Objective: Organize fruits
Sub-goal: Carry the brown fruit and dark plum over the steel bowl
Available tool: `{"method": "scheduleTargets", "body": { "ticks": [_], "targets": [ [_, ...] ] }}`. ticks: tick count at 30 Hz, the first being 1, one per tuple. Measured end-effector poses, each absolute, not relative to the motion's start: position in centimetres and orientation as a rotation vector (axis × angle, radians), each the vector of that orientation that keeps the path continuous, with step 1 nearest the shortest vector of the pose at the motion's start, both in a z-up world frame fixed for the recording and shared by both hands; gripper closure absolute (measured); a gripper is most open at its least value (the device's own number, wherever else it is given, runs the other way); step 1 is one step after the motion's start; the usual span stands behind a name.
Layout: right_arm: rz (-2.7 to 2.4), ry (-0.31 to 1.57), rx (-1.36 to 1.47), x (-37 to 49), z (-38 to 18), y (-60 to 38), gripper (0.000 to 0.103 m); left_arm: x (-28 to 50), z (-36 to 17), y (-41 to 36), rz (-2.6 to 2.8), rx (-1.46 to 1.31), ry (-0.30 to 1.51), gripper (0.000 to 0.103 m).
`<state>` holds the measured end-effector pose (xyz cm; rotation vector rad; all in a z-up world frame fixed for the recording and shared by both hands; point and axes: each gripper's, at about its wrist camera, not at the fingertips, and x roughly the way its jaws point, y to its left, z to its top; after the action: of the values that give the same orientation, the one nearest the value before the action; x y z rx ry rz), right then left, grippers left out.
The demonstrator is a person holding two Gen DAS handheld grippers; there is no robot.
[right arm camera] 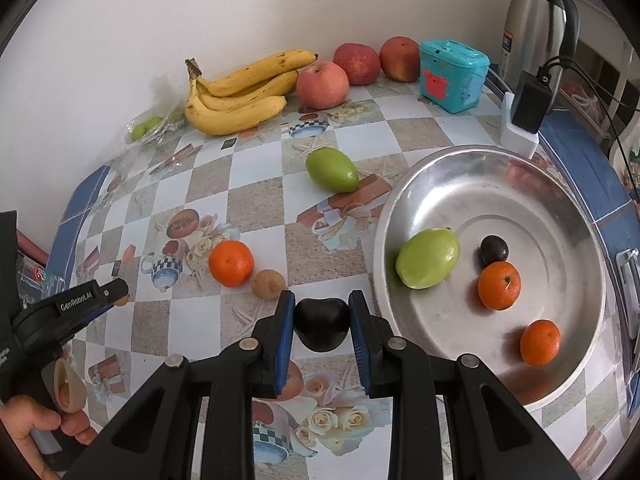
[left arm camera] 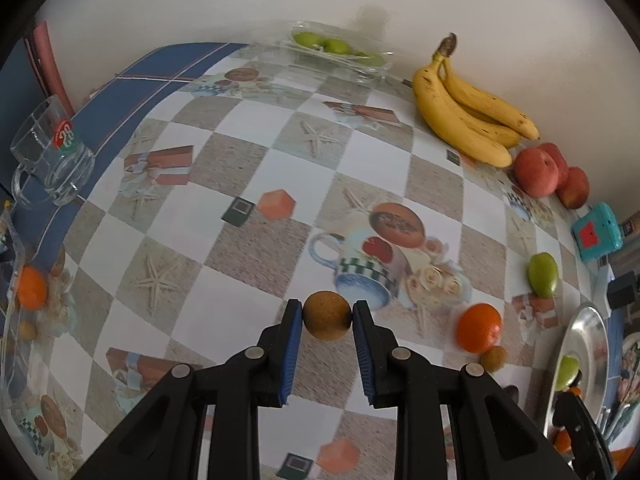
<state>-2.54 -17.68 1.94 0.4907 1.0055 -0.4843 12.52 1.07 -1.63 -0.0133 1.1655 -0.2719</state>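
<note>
My left gripper (left arm camera: 327, 314) is shut on a small round brown fruit (left arm camera: 327, 315), held above the patterned tablecloth. My right gripper (right arm camera: 321, 322) is shut on a dark plum (right arm camera: 321, 326), just left of the steel bowl (right arm camera: 568, 208). The bowl holds a green mango (right arm camera: 428, 258), a dark plum (right arm camera: 494, 250) and two oranges (right arm camera: 499, 285). On the table lie an orange (right arm camera: 231, 263), a small brown fruit (right arm camera: 268, 284) and a green mango (right arm camera: 332, 169). The left gripper also shows in the right wrist view (right arm camera: 116, 294).
Bananas (right arm camera: 240, 96) and three apples (right arm camera: 322, 84) line the wall. A clear tray of green fruit (left arm camera: 340, 50) stands at the back. A teal box (right arm camera: 454, 76), a thermos (right arm camera: 536, 20) and a charger (right arm camera: 528, 108) are far right. A glass mug (left arm camera: 52, 156) and a clear tray with an orange (left arm camera: 31, 288) are at the left.
</note>
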Motion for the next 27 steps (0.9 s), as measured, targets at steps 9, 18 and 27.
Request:
{"method": "scheduleTargets", "body": {
  "ticks": [9, 18, 27],
  "targets": [
    [-0.514, 0.985, 0.531, -4.0, 2.3, -19.8, 0.075, 10.6, -0.4, -1.6, -0.317, 0.03, 1.145, 0.075],
    [-0.566, 0.96, 0.572, -6.5, 2.4, -22.9, 0.075, 8.0, 1.2, -5.5, -0.402, 0.071, 1.116, 0.075],
    [-0.626, 0.941, 0.601, -9.2, 2.7, -25.7, 0.075, 4.9, 2.4, -9.9, -0.501, 0.133, 1.088, 0.075]
  ]
}}
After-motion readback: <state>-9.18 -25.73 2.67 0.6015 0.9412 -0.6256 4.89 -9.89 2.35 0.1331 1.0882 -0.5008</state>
